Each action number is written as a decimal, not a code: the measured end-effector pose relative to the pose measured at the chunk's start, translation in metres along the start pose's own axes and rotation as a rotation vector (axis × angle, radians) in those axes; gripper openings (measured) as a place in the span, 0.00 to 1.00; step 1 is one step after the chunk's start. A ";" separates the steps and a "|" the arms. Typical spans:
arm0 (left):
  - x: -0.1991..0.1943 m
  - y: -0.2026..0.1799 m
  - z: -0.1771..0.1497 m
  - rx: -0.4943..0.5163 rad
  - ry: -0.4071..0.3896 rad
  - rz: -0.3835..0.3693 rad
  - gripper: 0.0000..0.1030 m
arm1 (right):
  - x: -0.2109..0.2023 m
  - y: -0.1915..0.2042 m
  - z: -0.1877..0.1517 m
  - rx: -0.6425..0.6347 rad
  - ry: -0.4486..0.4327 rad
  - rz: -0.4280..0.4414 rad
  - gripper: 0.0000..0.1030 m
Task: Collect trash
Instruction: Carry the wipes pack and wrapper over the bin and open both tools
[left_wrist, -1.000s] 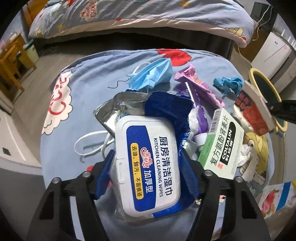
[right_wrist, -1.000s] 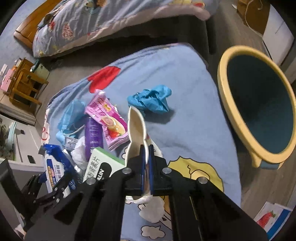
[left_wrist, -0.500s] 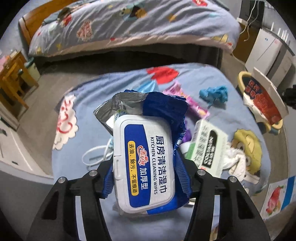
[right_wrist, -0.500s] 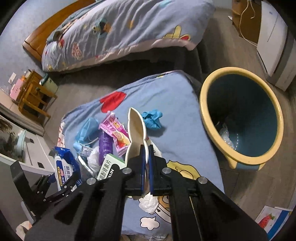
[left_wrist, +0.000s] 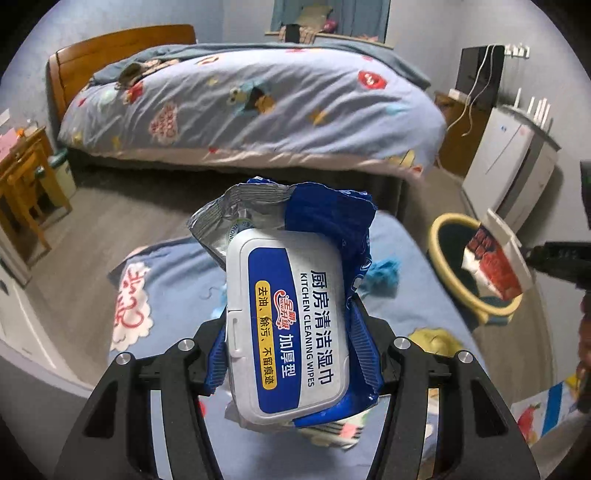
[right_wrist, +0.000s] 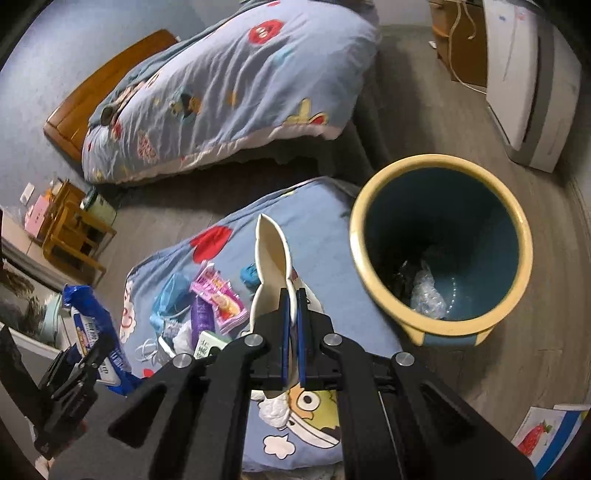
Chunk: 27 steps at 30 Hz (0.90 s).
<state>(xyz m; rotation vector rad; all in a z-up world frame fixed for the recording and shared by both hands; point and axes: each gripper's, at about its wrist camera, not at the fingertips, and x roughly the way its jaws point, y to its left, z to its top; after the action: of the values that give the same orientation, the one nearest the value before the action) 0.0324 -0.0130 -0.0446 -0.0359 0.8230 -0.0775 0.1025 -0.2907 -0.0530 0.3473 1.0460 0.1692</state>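
One bin (right_wrist: 441, 254), yellow rim, on the floor beside the blue cloth (right_wrist: 332, 236); clear wrapper inside it; on the cloth: one blue mask (right_wrist: 173, 295), one pink wrapper (right_wrist: 221, 299), one purple wrapper (right_wrist: 201, 319), one green-white box (right_wrist: 207, 341), one blue crumpled glove (right_wrist: 249, 273), one white tissue wad (right_wrist: 275, 410); left gripper (left_wrist: 288, 354) fingers about half apart, having just closed in, clamped on one wipes pack (left_wrist: 288, 325) lifted above the cloth; right gripper (right_wrist: 291, 328) fingers nearly together, pinching one flattened white paper cup (right_wrist: 273, 251) upright, near the bin.

"KITCHEN CLEANING WIPES" and 厨房清洁湿巾 on the wipes pack (left_wrist: 288, 325) lid.
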 end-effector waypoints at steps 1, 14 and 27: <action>-0.002 -0.003 0.002 0.003 -0.007 -0.005 0.57 | -0.001 -0.005 0.001 0.013 -0.006 -0.001 0.03; -0.001 -0.085 0.031 0.086 -0.037 -0.161 0.57 | -0.020 -0.070 0.030 0.130 -0.095 0.024 0.03; 0.063 -0.187 0.045 0.220 0.033 -0.299 0.57 | 0.001 -0.169 0.033 0.290 -0.068 -0.048 0.03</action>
<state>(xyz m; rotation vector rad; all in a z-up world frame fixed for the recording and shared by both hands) 0.0977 -0.2042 -0.0489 0.0503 0.8336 -0.4510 0.1272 -0.4551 -0.0991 0.5856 1.0118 -0.0389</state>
